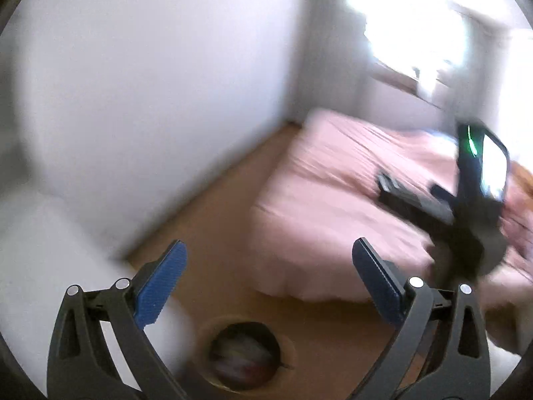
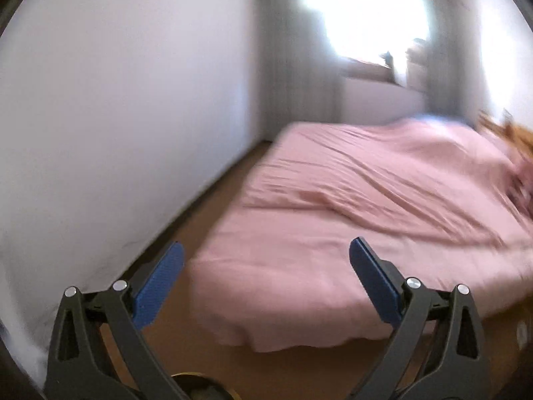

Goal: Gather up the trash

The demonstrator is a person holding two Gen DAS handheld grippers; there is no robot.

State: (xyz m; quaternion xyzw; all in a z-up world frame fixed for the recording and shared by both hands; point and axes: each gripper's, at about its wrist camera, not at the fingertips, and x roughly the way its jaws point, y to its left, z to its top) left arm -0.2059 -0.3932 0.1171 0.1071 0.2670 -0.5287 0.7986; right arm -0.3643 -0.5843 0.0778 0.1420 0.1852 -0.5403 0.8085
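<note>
Bedroom setting: white walls, a bright window in the upper right of both views, a wooden floor [image 2: 213, 206] and a bed with a pink cover [image 2: 349, 206]; both views are smeared by motion.

Left claw [image 1: 268, 286]: its blue pads stand spread as wide as they go, with nothing between them. Directly beneath it, at the bottom centre of the left view, a round bin [image 1: 245, 355] stands on the floor, its mouth open upward and crumpled, multicoloured trash [image 1: 240, 356] visible inside. At the right edge of that view the dark body of the other tool crosses in front of the bed.

Right claw [image 2: 266, 286]: likewise wide open and empty. Only a sliver of the bin's rim shows at the bottom edge of the right view; beyond the pads lie the floor and the foot of the bed.

Step in hand, as judged: a deposit appears complete, since both claws are empty above the filled bin. No loose trash can be made out on the bed or floor through the blur, so the next move calls for steadying the views and searching the room for a further piece.
</note>
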